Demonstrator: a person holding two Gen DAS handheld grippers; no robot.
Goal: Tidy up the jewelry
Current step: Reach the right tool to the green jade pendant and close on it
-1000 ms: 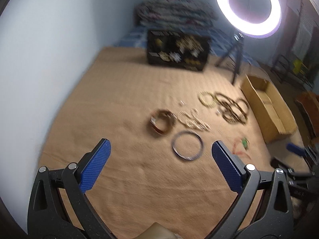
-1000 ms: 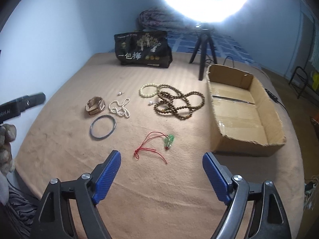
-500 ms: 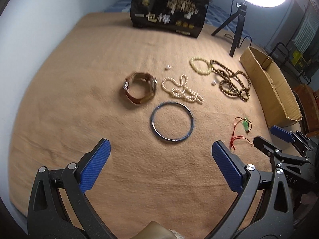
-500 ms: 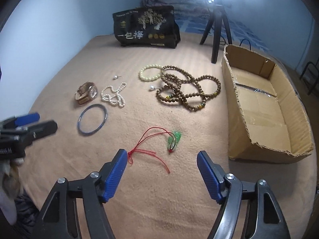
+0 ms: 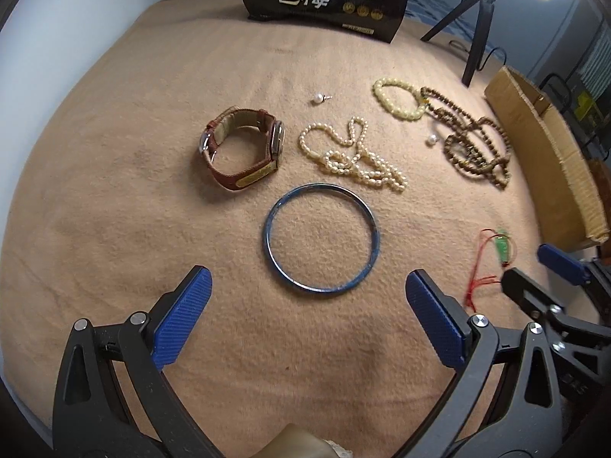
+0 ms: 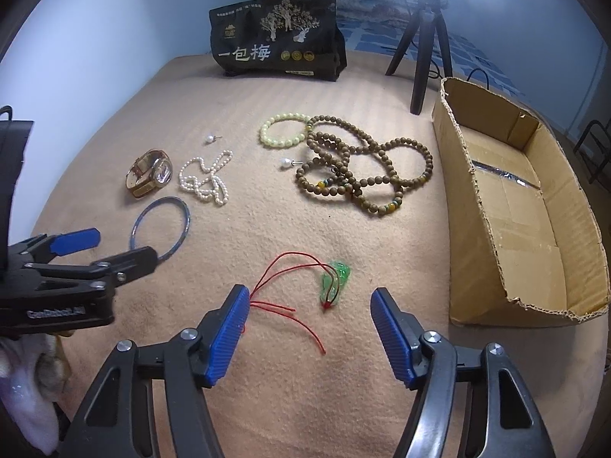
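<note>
Jewelry lies on a tan blanket. A blue bangle sits just ahead of my left gripper, which is open and holds nothing. Beyond it lie a brown-strapped watch, a pearl necklace, a pale bead bracelet and brown wooden beads. A green pendant on a red cord lies between the fingers of my right gripper; its jaws are closing but the pads do not touch the pendant. Two pearl studs lie loose.
An open cardboard box stands at the right. A black printed bag and a ring-light tripod stand at the back. The blue wall runs along the left. My left gripper shows at the right wrist view's left edge.
Both grippers have come down and forward toward the blanket. The bangle now sits close ahead of the left gripper, and the right gripper's fingers have narrowed around the pendant.
</note>
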